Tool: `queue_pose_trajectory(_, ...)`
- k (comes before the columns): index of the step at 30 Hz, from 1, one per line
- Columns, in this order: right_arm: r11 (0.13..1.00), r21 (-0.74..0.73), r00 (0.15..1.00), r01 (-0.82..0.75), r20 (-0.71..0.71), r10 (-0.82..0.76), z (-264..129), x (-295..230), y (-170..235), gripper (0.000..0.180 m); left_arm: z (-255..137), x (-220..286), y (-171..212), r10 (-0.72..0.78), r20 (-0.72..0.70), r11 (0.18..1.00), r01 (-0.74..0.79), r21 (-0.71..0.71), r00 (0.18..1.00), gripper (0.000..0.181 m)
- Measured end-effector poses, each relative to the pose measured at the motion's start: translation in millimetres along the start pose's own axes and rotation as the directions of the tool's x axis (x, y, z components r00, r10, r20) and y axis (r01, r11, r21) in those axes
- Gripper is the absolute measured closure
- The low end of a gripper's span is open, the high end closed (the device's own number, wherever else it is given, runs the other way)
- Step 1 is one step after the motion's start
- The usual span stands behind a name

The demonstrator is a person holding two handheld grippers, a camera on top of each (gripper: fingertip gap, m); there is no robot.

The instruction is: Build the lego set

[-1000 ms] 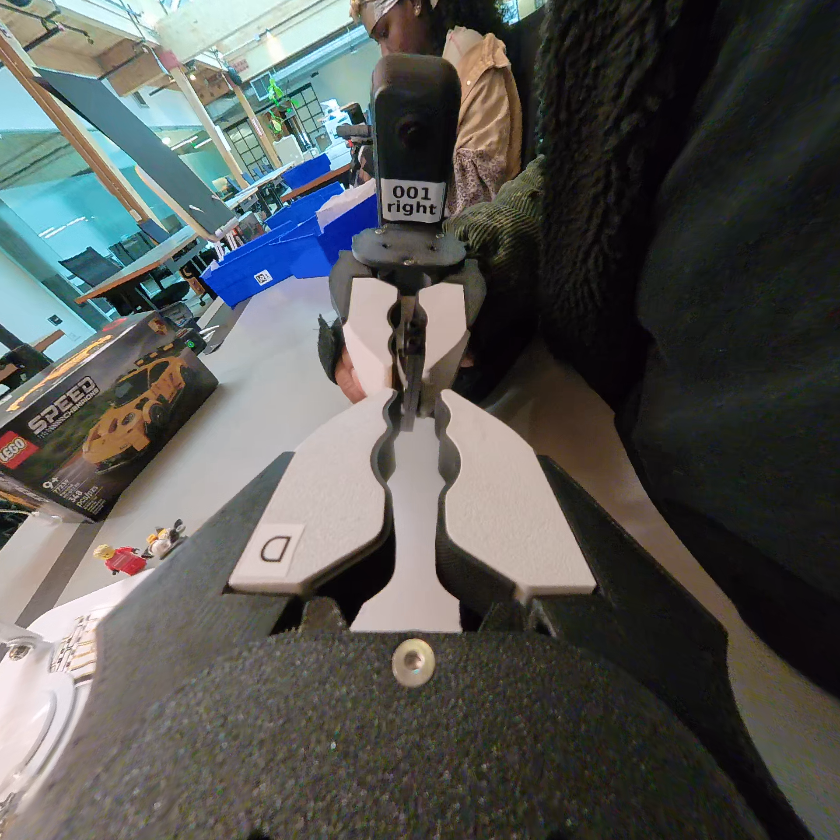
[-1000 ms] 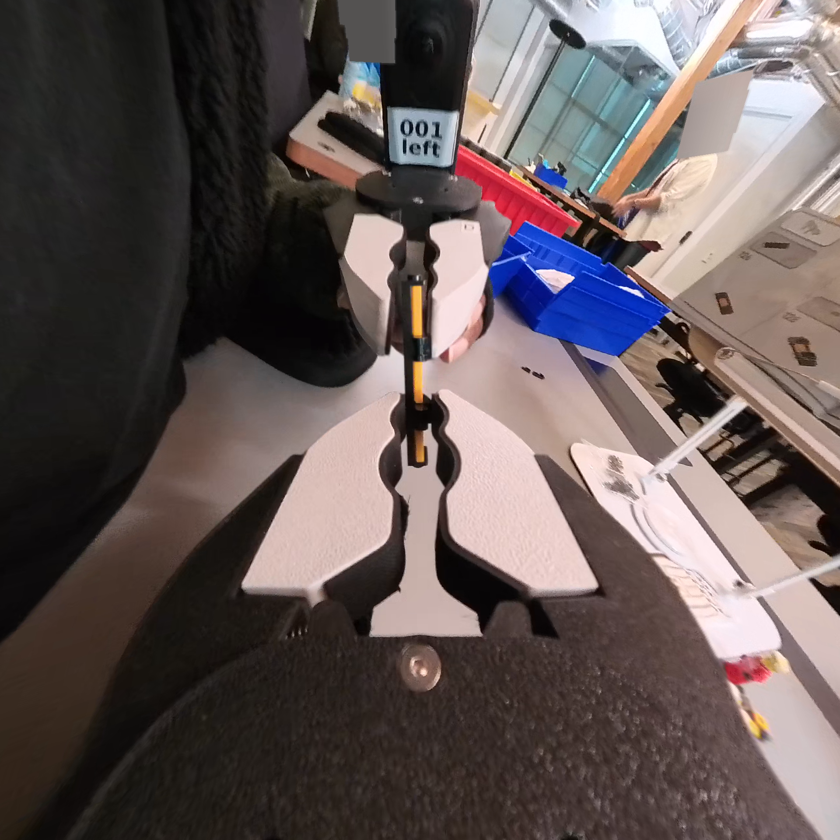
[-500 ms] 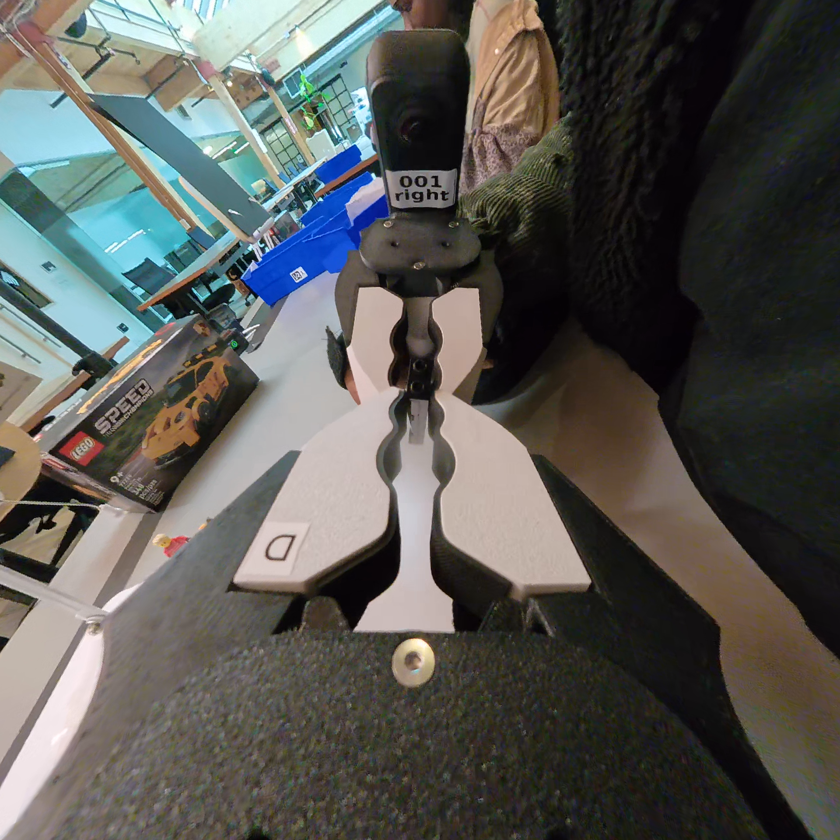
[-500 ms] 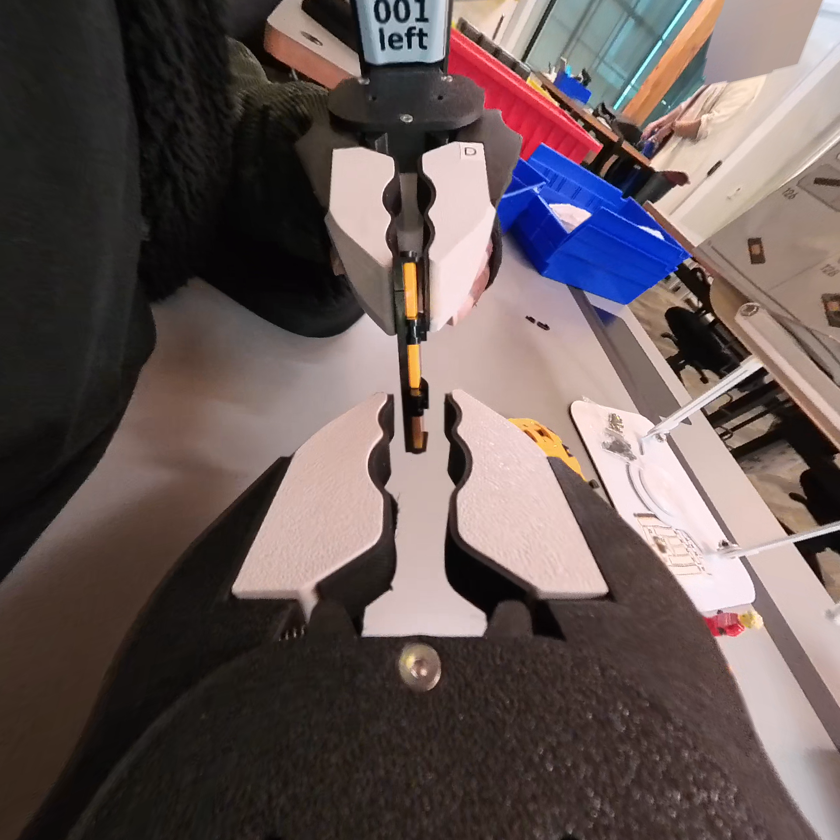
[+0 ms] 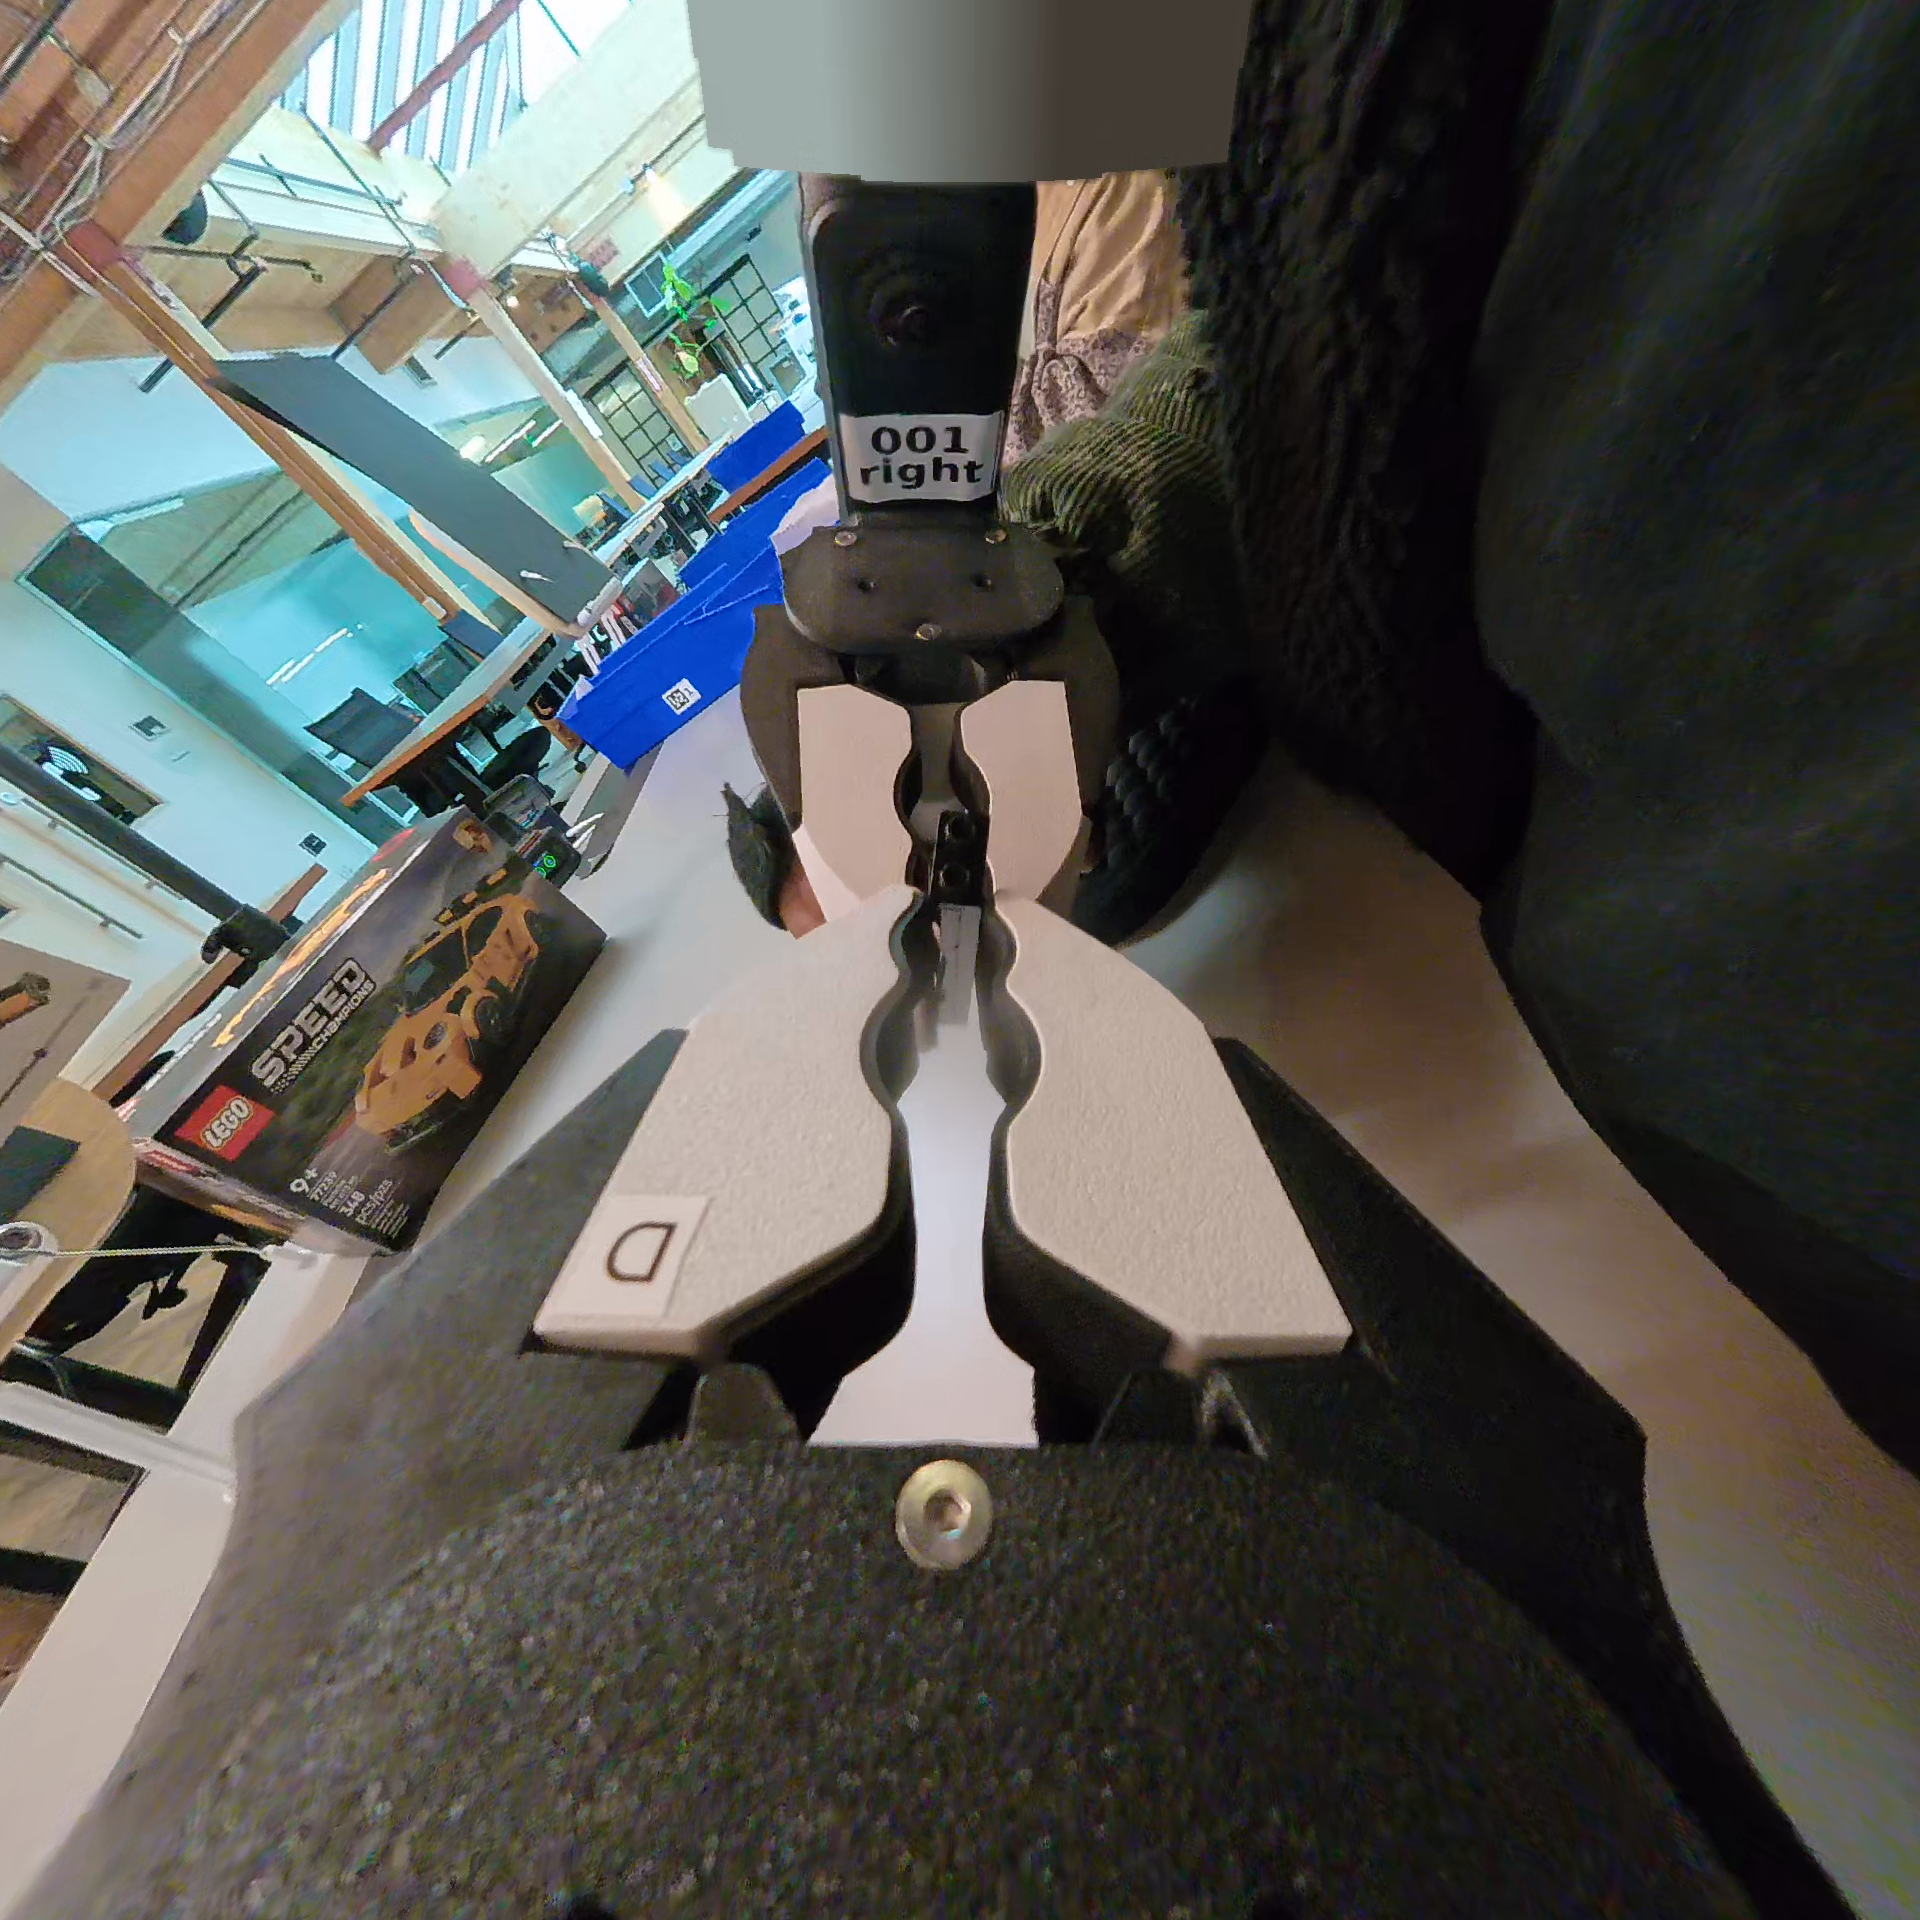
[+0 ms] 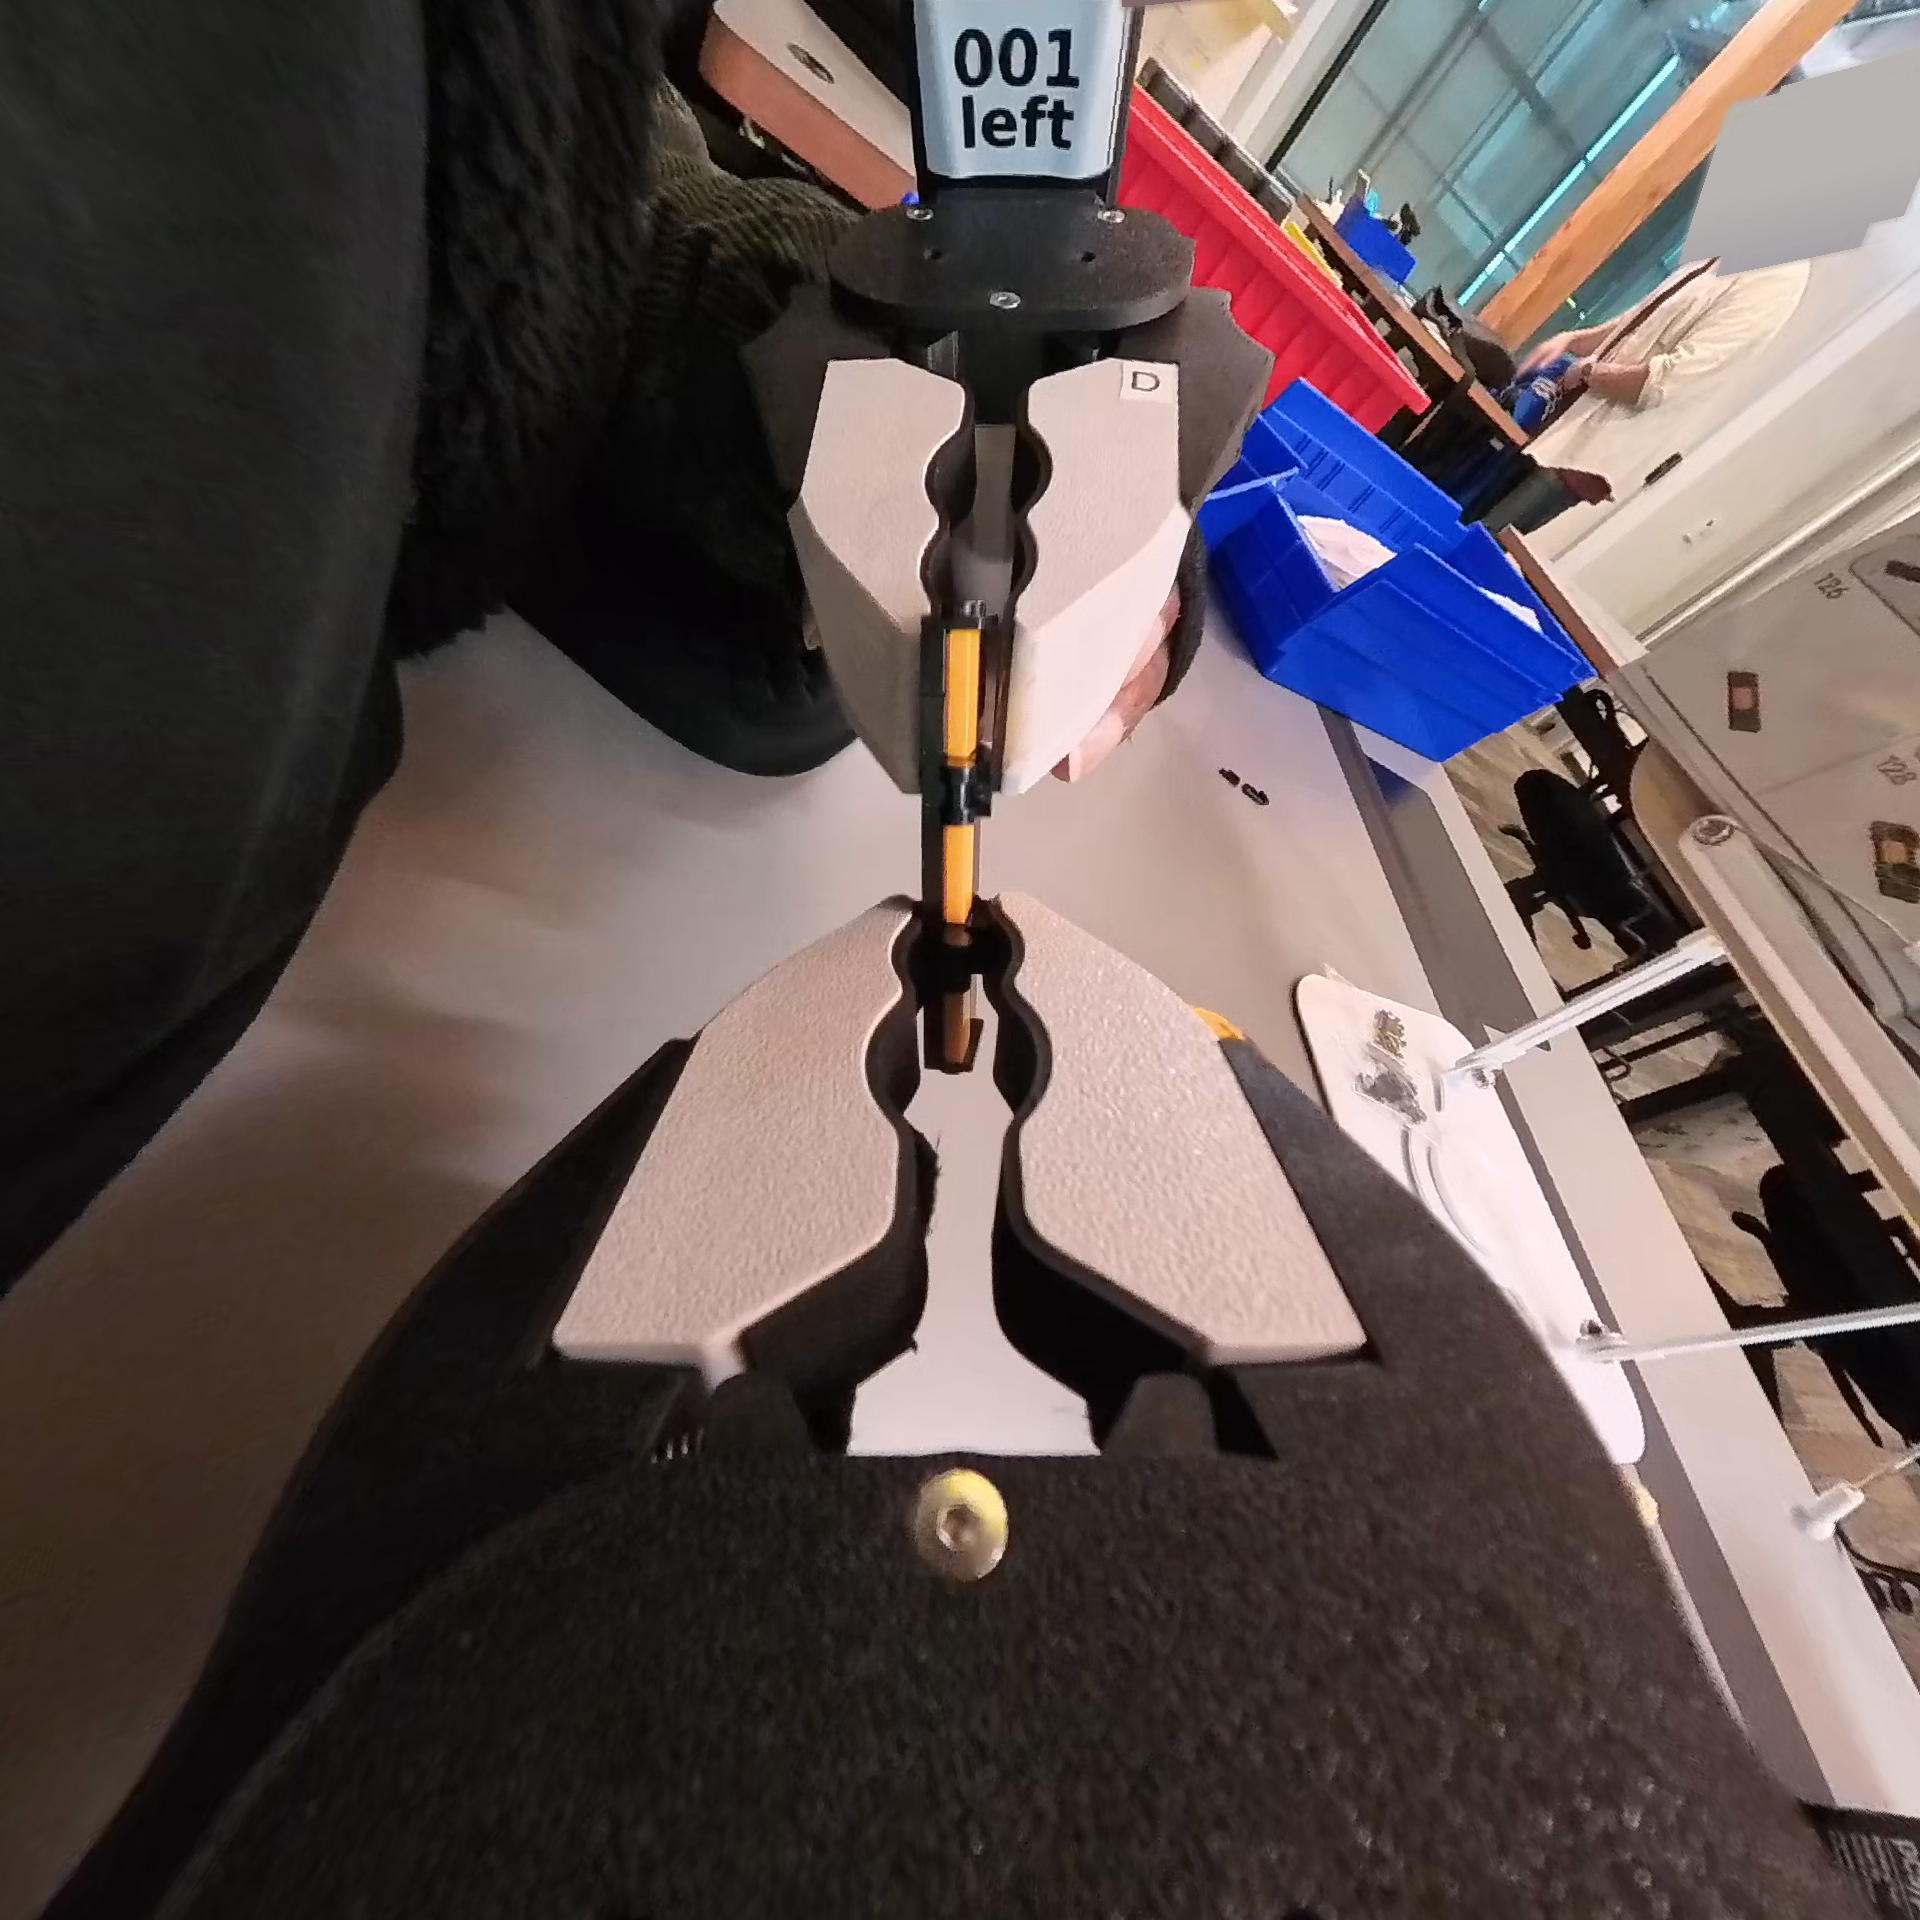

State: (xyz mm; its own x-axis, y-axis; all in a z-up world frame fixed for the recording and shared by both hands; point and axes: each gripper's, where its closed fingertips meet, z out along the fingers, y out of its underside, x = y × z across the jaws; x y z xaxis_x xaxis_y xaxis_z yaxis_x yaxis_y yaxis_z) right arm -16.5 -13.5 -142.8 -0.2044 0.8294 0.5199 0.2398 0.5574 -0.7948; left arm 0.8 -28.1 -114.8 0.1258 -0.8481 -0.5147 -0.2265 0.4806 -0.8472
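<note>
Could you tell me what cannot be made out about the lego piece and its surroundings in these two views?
- Left wrist view: the lego piece shows only a thin dark edge; both grippers' fingers cover its faces.
- Right wrist view: the piece's ends sit inside the left gripper and right gripper, so its shape is unclear.
- Right wrist view: small dark parts on the white tray are too small to identify.

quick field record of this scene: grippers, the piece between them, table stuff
left gripper: shut on yellow and black lego strip
right gripper: shut on the strip's other end
strip: held in the air above the table, spanning both grippers
lego box: lying on table, left wrist view
blue bins: on the table's far part
white sheet: flat on table, holds small dark parts
</note>
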Motion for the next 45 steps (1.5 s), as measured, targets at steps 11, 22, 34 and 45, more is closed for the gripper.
queue_pose_trajectory(11,1.000,-0.001,1.000,-0.003,-0.015,0.003,1,0,0,0.172,-1,0,-1,-0.006,-0.003,1.000,0.006,0.008,1.000,0.172)
queue_pose_trajectory(22,0.863,-0.474,0.943,0.175,-0.173,-0.285,1,37,88,0.171,3,-22,64,-0.518,0.041,0.837,0.516,-0.181,0.854,0.140)
queue_pose_trajectory(34,0.755,-0.595,0.849,0.274,-0.220,-0.481,8,51,102,0.169,7,-27,115,-0.614,0.219,0.685,0.650,-0.329,0.758,0.163)
queue_pose_trajectory(45,0.815,-0.117,0.823,-0.567,-0.047,0.566,-33,47,66,0.142,5,-36,91,0.089,0.207,0.917,0.001,-0.398,0.974,0.164)
